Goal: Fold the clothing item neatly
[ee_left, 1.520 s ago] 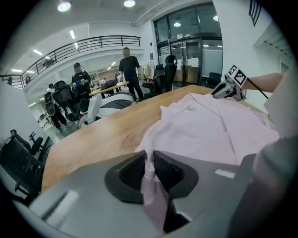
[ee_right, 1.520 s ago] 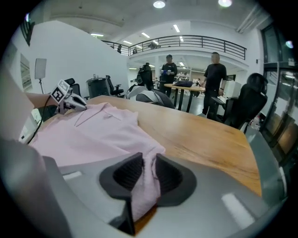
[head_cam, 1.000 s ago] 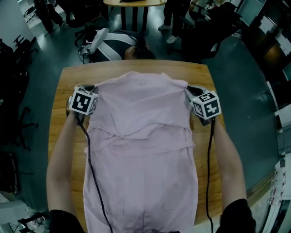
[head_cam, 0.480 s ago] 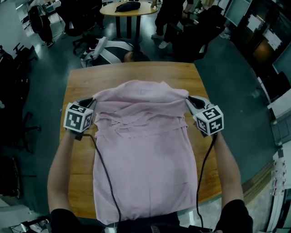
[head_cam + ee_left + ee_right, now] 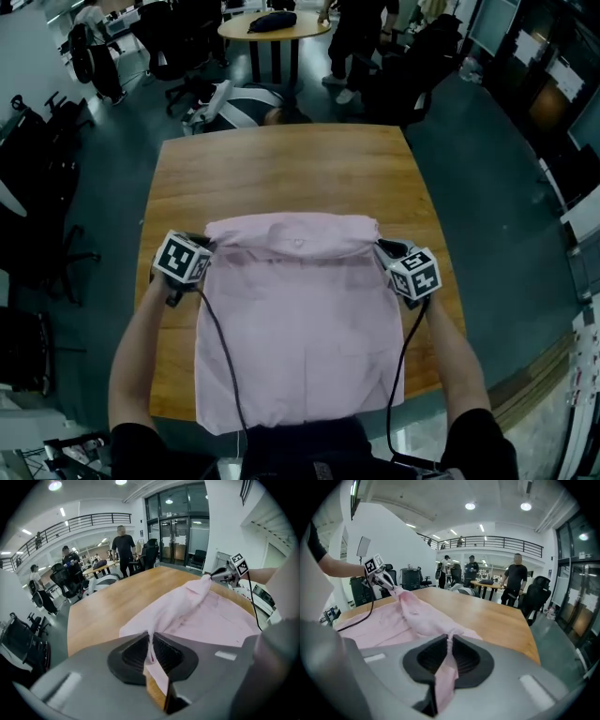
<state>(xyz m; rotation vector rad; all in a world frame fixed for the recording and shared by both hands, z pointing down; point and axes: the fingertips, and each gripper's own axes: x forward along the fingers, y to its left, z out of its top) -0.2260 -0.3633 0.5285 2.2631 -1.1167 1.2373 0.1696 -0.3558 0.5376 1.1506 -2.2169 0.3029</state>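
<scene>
while the shirt (image 5: 298, 347) lies on the wooden table (image 5: 281, 169), both grippers are clamped on its upper fold.

item 1, shirt: pale pink, spread flat over the near half of the table. its lower hem hangs over the table's near edge, toward the person. its top is doubled over into a soft, rounded fold running across the table's middle, side to side.

item 2, left gripper (image 5: 206, 247): at the fold's left end, just inside the table's left edge. jaws drawn narrow, with a thin pleat of pink cloth pinched between the ribbed pads. the cloth rises off the table from there.

item 3, right gripper (image 5: 381, 247): at the fold's right end, just inside the table's right edge. jaws likewise narrow and gripping a pleat of the same shirt, with a strip of cloth trailing down between them.

item 4, marker cubes: one on each gripper, black-and-white squares facing up.

item 5, cables (image 5: 221, 356): black, one from each gripper, running back toward the table's near edge. the left one lies across the shirt.

item 6, forearms (image 5: 131, 356): bare, one along each side of the shirt.

item 7, surroundings: beyond the table's far edge, a round table (image 5: 274, 26), with people (image 5: 352, 37) standing near it.
</scene>
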